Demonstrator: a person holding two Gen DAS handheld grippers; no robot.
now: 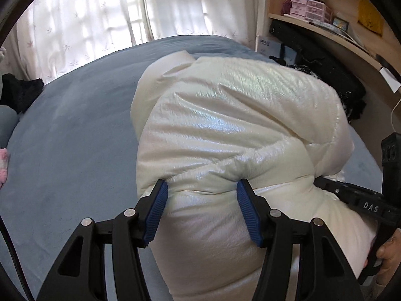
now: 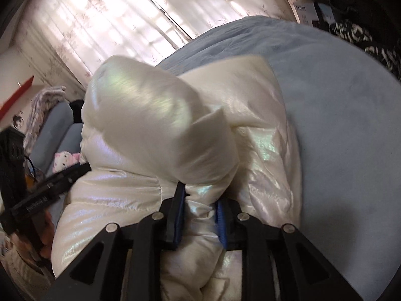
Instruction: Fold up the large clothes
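In the left wrist view, a big puffy white coat [image 1: 233,130] lies on a blue bed [image 1: 75,130]. It fills the middle and right of the frame. The coat is shiny and bunched up in a fat heap. The left tongs [image 1: 202,195] sit at the bottom middle, with blue pads [image 1: 156,213] on black arms. The pads are wide apart, and the near edge of the coat bulges between them. They press into the soft coat on both sides but do not pinch it shut. At the lower right edge, the right tongs [image 1: 351,198] poke in under the coat, with a hand [image 1: 386,255] behind them. White curtains [image 1: 100,20] hang at the top. A wooden shelf [image 1: 325,27] with small pink boxes [image 1: 308,7] is at the upper right. Something black and fuzzy [image 1: 20,92] lies at the left edge.

In the right wrist view, the picture is a bit blurry. The coat [image 2: 155,115] fills the middle, and the bed [image 2: 338,125] is on the right. The right tongs [image 2: 200,215] are at the bottom middle. Their pads are close together and clamped on a fold of the coat. A puffy part of the coat sticks up above them. The left tongs [image 2: 50,190] show at the left edge, next to the coat. A pink and white soft toy [image 2: 66,160] sits further left. Curtains [image 2: 100,25] fill the top left.
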